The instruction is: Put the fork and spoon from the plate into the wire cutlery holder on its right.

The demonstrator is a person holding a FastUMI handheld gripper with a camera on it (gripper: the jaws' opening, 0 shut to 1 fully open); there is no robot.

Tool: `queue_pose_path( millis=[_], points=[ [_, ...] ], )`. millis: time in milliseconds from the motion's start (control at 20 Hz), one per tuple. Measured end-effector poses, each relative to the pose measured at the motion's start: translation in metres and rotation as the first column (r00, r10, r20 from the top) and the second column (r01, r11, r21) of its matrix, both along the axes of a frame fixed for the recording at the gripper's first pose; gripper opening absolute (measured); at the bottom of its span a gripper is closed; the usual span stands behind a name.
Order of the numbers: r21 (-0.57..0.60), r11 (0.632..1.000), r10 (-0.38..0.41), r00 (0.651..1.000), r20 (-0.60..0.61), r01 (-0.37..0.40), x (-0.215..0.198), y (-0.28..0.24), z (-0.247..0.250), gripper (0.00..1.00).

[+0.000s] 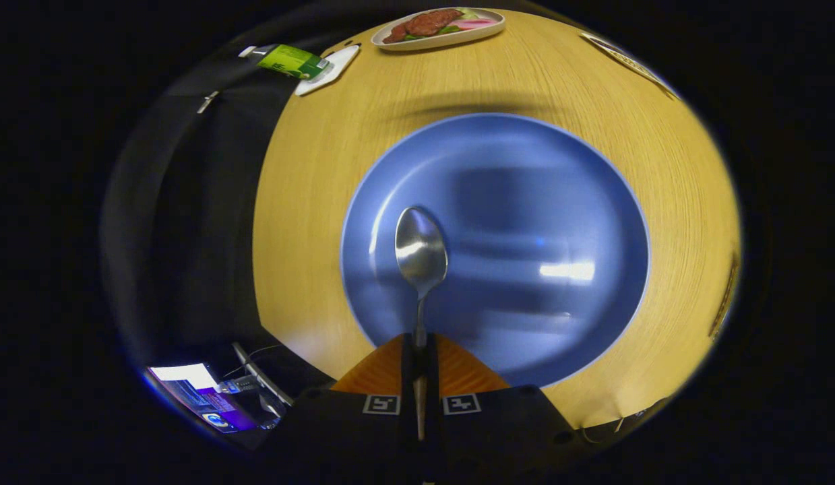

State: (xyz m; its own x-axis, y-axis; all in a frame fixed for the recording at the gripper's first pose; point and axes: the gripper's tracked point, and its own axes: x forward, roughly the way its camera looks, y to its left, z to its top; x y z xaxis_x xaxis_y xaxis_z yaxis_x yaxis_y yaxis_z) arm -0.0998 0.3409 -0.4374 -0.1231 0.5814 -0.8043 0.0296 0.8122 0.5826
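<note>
My gripper (420,345) is shut on the handle of a steel spoon (421,250). The handle runs back between my two fingers, and the bowl of the spoon sticks out ahead of them, held up over the blue plate (525,202). The plate lies on the wooden table directly below and beyond my fingers, and its surface is blurred. At the table's right edge, to the right of the plate, a thin dark wire-like thing (725,296) shows; whether it is the cutlery holder I cannot tell.
A small oval dish of meat and greens (439,27) stands at the far side of the table. A green carton (290,62) lies on a white tray beyond the plate to the left. The table's left edge drops to a dark floor with a lit screen (201,397).
</note>
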Motion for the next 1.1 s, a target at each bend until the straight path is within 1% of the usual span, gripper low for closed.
queue_pose_path(
  millis=[250, 350, 500, 650, 850, 1000, 1100],
  points=[
    [0.095, 0.994, -0.059, 0.997, 0.041, 0.055, 0.015, -0.032, 0.04, 0.08],
    [0.129, 0.989, -0.078, 0.996, 0.051, 0.071, 0.017, -0.055, 0.06, 0.08],
    [0.145, 0.986, -0.093, 0.991, 0.099, 0.078, 0.023, -0.102, 0.089, 0.08],
    [0.12, 0.99, -0.093, 0.985, 0.144, 0.076, 0.025, -0.161, 0.112, 0.08],
    [0.059, 0.991, -0.127, 0.981, 0.15, 0.119, 0.021, -0.253, 0.131, 0.08],
    [-0.038, 0.991, -0.126, 0.987, 0.102, 0.13, 0.009, -0.326, 0.127, 0.08],
    [-0.099, 0.991, -0.089, 0.995, 0.042, 0.093, -0.005, -0.363, 0.117, 0.08]
  ],
)
